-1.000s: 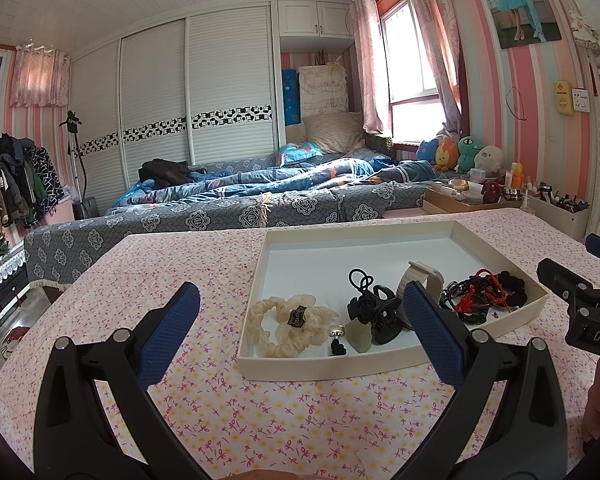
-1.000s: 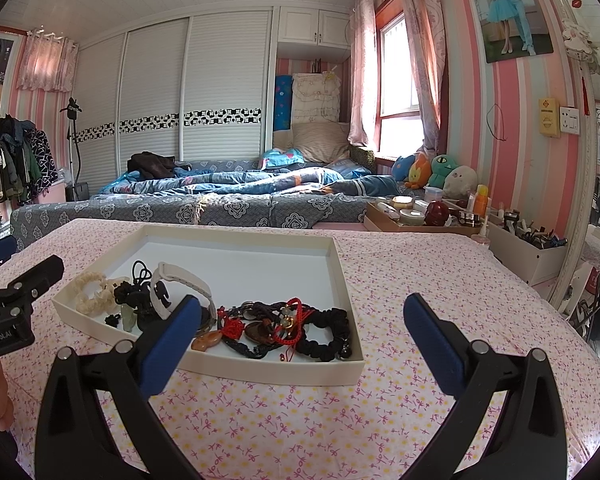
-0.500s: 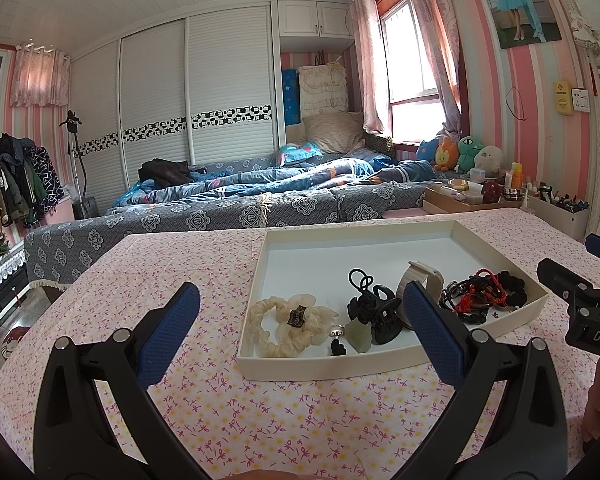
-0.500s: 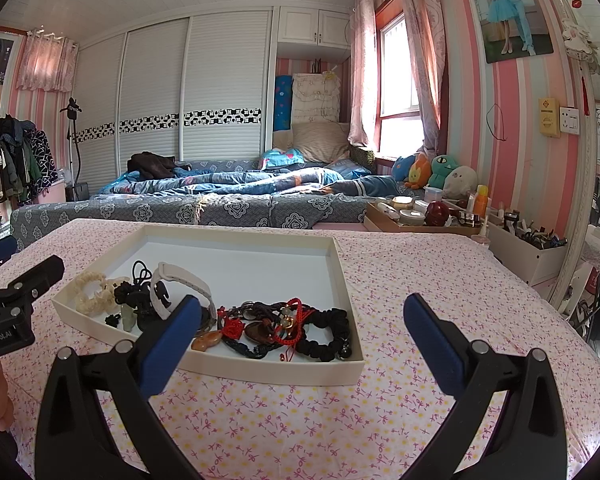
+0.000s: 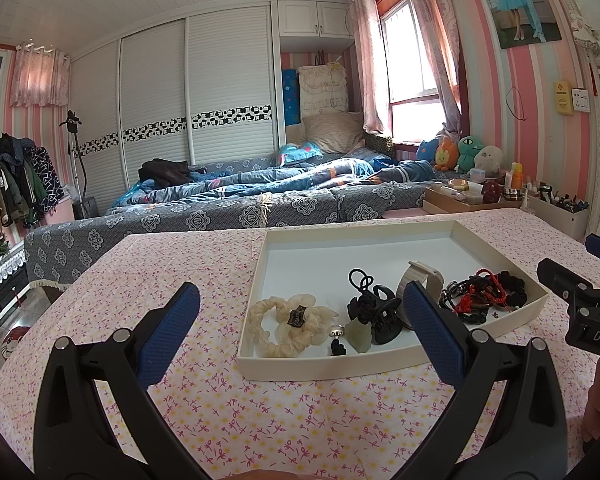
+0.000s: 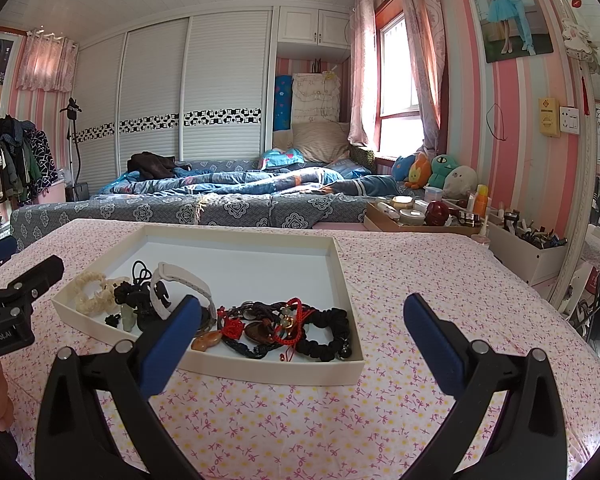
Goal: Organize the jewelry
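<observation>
We are holding our left gripper (image 5: 300, 322) wide open over the floral tablecloth (image 5: 188, 288), gripping nothing, just short of the near wall of the white tray (image 5: 320, 366). Our right gripper (image 6: 300, 326) is likewise spread wide and empty, at the tray's near right corner. Nothing is shifting compared with a second ago: both grippers are hovering in the same spots and the jewelry is lying untouched, so we judge that sorting is not yet starting.

All the pieces are sitting along the tray's near side: a cream scrunchie (image 5: 288, 326), a black hair claw (image 5: 374, 316), a pale watch band (image 5: 420, 286), and a tangle of red and black cords (image 6: 284, 328).

We are reading "DAS" on the right gripper's body (image 5: 596, 336) and "GenRobot.AI" on the left gripper's body (image 6: 0, 338).
</observation>
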{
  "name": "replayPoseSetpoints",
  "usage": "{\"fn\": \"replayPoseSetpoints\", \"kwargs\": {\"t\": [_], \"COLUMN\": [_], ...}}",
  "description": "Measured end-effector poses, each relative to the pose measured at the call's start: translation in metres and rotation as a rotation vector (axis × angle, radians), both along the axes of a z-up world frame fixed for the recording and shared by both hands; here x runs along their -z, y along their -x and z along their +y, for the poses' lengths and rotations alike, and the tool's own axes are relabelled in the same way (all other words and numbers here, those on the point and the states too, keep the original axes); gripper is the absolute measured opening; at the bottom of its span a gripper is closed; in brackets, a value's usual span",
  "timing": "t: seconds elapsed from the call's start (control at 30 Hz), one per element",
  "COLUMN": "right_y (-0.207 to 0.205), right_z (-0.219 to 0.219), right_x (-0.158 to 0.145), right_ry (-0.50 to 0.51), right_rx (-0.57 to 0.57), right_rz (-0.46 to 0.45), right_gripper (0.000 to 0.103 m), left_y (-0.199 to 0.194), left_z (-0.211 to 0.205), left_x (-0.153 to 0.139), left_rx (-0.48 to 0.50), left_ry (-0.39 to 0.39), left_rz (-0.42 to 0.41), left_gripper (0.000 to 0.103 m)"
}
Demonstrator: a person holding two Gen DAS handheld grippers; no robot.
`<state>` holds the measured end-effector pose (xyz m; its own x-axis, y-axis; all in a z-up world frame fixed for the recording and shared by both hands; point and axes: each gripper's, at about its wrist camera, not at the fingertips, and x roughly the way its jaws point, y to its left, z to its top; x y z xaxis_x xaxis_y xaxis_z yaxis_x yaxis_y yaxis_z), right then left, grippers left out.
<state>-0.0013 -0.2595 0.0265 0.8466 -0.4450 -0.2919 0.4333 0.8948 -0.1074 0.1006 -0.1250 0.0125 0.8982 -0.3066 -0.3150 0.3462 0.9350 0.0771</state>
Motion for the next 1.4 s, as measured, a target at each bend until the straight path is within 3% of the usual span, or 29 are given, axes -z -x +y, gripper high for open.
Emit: {"fn": "replayPoseSetpoints", "kwargs": {"t": [1.4], "right_y": [-0.001], "right_z": [-0.012], "right_x": [0.007], "right_ry": [-0.032], "right_rx": [0.015], "right_rz": [0.008], "right_gripper": [0.101], "left_y": [0.002], "left_z": [-0.004], "left_x": [0.002], "left_rx": [0.000], "left_ry": [-0.010], "left_rz": [0.012], "left_gripper": [0.100]}}
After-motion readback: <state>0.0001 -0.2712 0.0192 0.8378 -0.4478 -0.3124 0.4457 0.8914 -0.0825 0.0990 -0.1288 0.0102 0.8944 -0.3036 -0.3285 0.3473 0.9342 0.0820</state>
